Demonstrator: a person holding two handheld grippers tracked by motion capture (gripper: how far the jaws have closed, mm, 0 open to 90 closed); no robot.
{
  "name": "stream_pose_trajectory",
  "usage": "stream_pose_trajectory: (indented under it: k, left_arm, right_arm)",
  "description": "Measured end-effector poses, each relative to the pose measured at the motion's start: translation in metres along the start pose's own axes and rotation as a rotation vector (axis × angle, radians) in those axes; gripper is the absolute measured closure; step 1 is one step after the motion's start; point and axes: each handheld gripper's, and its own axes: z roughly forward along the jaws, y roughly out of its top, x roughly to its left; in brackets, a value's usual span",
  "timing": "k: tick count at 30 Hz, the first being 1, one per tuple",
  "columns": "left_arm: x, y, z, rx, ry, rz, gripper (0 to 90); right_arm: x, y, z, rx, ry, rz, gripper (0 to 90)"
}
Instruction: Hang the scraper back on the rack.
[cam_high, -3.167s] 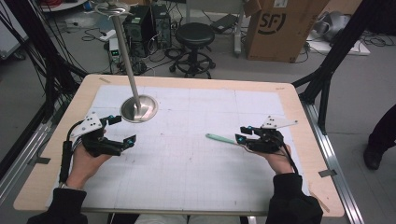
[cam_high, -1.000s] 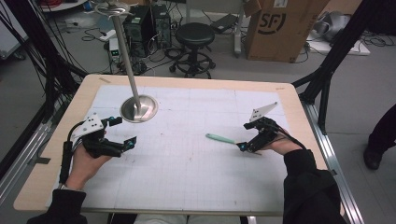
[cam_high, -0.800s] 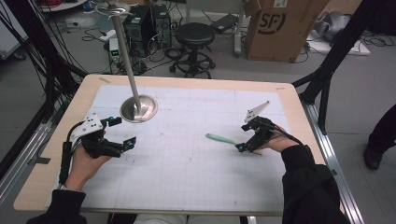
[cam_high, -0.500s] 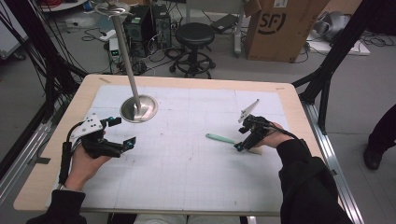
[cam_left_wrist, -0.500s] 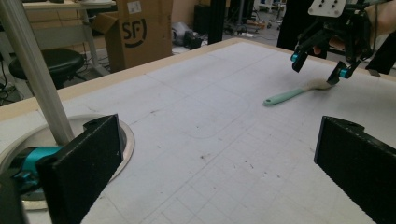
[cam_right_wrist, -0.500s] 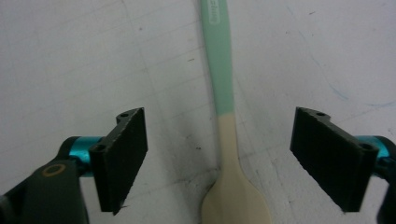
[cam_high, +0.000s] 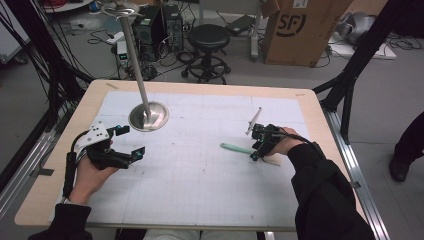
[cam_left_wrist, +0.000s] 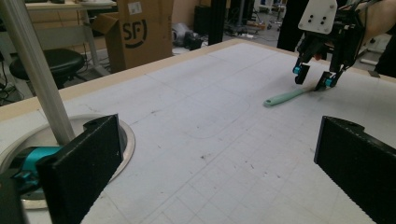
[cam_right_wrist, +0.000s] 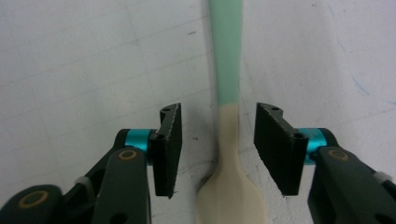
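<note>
- the right gripper is down over the spatula on the right half of the table, tilted steeply toward the mat.
- in the right gripper view its jaws stand apart on either side of the spatula, one on each side of the neck where the green handle meets the cream blade; there is a gap on both sides, so it is released and grips nothing.
- the spatula lies flat on the gridded mat, green handle pointing toward the table's middle, cream blade under the person's right hand.
- in the left gripper view the right gripper shows far off, its teal-tipped jaws just above the spatula.
- the left gripper rests in the left hand on the left half of the table, well apart from the spatula; its jaws are spread wide and hold nothing.
- a round metal base sits on the mat ahead of the left gripper, with a pole rising from its middle; nothing else lies in its shallow dish.
- beyond the table stand a black stool and a cardboard box on the floor.
</note>
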Motion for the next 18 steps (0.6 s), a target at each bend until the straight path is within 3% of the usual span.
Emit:
stream_pose_trajectory:
  k: [2, 18]
  left_arm:
    - [0.0, 0.0, 0.0, -0.002, -0.002, -0.001, 1.7]
    - [0.001, -0.003, -0.001, -0.007, 0.005, -0.005, 1.7]
  right_arm:
    - [0.0, 0.004, 0.001, 0.043, -0.011, -0.012, 58.8]
    - [0.0, 0.017, 0.009, 0.168, -0.043, -0.062, 73.0]
